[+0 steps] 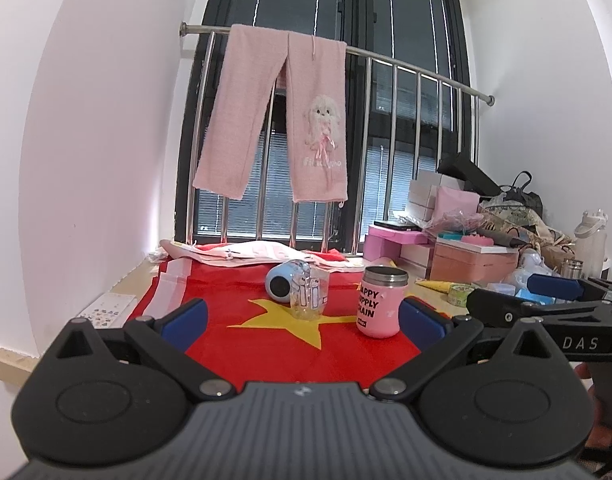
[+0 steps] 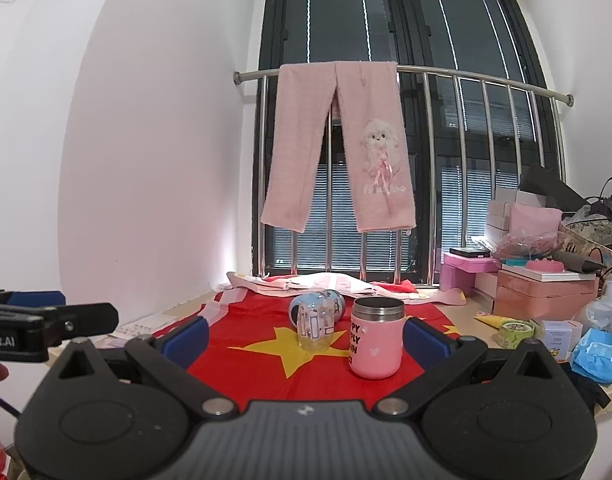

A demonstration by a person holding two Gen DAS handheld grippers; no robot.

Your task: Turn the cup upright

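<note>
A pale blue rounded cup (image 1: 282,285) lies on its side on the red flag cloth (image 1: 233,344), directly behind a clear glass tumbler (image 1: 308,295). Both the left gripper (image 1: 301,320) and the right gripper (image 2: 303,338) hold their fingers wide apart, empty. Reaching past could topple the tumbler or the pink steel-rimmed mug (image 1: 380,307) beside it.

Both tools hang level and side by side, the left tool (image 1: 303,320) and the right tool (image 2: 306,336) each with blue-padded fingers (image 1: 183,318) spread wide, gripping nothing, pointing forward.
</note>
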